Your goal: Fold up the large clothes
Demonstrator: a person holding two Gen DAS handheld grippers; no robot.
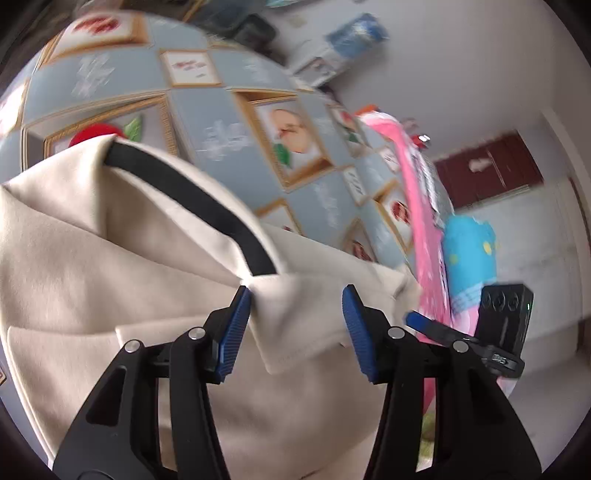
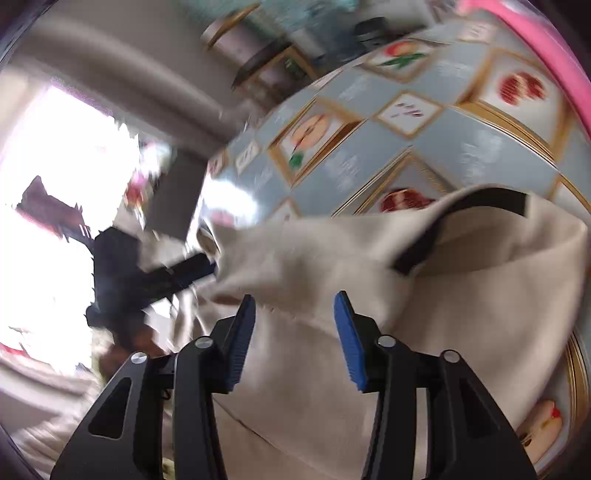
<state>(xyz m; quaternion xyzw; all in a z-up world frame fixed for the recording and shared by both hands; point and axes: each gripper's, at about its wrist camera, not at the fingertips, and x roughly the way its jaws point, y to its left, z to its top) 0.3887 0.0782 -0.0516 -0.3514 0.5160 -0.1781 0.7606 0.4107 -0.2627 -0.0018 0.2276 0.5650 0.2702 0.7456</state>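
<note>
A large cream garment (image 1: 110, 266) with a black band (image 1: 192, 192) at its neck lies rumpled on a table covered by a blue-grey cloth (image 1: 229, 88) with fruit pictures. My left gripper (image 1: 295, 295) is open, its blue pads on either side of a raised fold of the cream fabric. My right gripper (image 2: 293, 301) is open too, with the garment (image 2: 369, 280) between and under its fingers. The black band (image 2: 443, 229) shows at the right. Each gripper shows in the other's view: the right one (image 1: 480, 332), the left one (image 2: 159, 273).
A pink strip (image 1: 413, 192) and a turquoise item (image 1: 469, 251) hang at the table's right edge. A dark red door (image 1: 487, 173) and a white wall are behind. Dark boxes (image 1: 251, 29) stand at the table's far end. A bright window (image 2: 48, 203) is on the left.
</note>
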